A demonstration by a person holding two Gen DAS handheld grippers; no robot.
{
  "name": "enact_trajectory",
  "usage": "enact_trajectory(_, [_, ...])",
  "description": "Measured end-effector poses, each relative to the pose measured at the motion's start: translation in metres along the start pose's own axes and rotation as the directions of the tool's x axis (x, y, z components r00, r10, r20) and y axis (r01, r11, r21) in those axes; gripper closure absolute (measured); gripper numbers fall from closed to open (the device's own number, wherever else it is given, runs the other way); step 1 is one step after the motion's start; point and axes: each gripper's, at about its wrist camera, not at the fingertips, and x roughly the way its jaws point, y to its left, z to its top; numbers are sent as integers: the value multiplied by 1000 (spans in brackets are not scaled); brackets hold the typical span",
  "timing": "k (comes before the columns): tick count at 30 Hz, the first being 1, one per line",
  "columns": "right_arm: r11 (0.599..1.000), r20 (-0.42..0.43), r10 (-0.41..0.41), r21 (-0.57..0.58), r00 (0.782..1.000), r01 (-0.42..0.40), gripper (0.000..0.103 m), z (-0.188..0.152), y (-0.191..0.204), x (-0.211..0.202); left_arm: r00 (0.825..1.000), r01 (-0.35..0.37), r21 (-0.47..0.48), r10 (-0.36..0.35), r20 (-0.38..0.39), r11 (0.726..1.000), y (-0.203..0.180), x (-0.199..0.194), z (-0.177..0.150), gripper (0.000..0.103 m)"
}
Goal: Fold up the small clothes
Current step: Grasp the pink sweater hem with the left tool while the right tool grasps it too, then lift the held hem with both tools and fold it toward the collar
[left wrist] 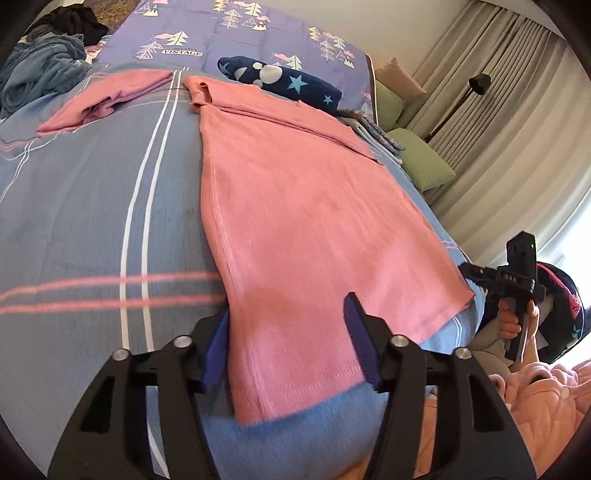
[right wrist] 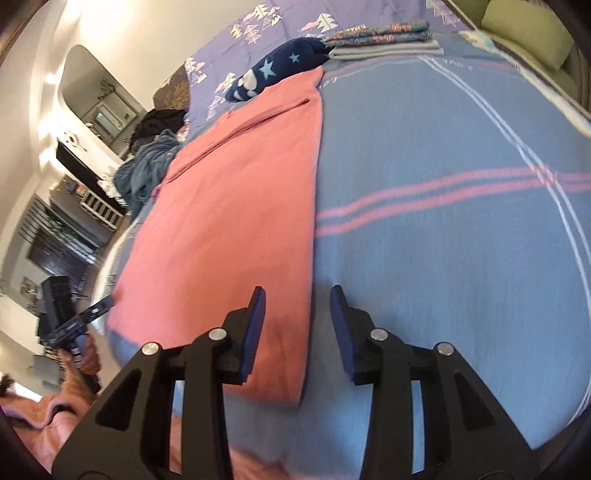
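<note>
Pink garment (left wrist: 295,206) flat, long axis running away toward pillows – hem nearest; left gripper (left wrist: 291,343) and right gripper (right wrist: 297,328) released, bare bedspread (right wrist: 443,258) right.

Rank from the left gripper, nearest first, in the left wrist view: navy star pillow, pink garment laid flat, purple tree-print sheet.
From the left gripper:
1. Pink garment, its near hem lies between the open fingers.
2. Navy star pillow, past the garment's far end.
3. Purple tree-print sheet, behind the pillow, top of view.
</note>
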Motion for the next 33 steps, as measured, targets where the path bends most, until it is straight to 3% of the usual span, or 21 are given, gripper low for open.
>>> enact_trajectory(7, [985, -26, 154, 82, 988, -152, 65, -31, -7, -9, 1000, 25, -11, -26, -18, 1000, -5, -8, -17, 51])
enact_trajectory(11, [962, -20, 250, 120, 968, -246, 62, -23, -11, 4, 997, 68, -28, -68, -19, 997, -1, -7, -19, 51])
enact_trajectory(13, [944, -21, 293, 167, 956, -286, 66, -15, -14, 15, 996, 86, -37, -87, -4, 996, 1, -1, -13, 54])
enact_trajectory(15, [942, -26, 269, 216, 963, -257, 96, -10, -16, 21, 996, 90, -82, -90, 7, 993, 7, 6, -8, 77])
enact_trajectory(16, [937, -15, 273, 229, 962, -263, 96, -9, -16, 20, 996, 85, -110, -85, 3, 990, 9, 9, -6, 99])
enact_trajectory(18, [941, 27, 278, 190, 960, -278, 97, -9, -8, 9, 995, 96, -164, -96, 10, 982, 14, 9, -7, 99])
enact_trajectory(22, [939, 133, 323, 77, 937, -334, 98, -1, 15, -28, 992, 92, -134, -80, 93, 987, 0, -20, -7, 99])
enact_trajectory(26, [938, 222, 334, 16, 916, -346, 98, 13, 31, -55, 970, 139, -91, -117, 212, 986, -21, -54, 6, 99])
enact_trajectory(30, [925, 296, 372, -43, 880, -377, 98, 16, 42, -88, 950, 177, -51, -157, 271, 983, -43, -74, 14, 100])
enact_trajectory(33, [931, 341, 363, -96, 867, -351, 98, 6, 46, -123, 937, 195, -13, -182, 297, 981, -59, -97, 11, 100])
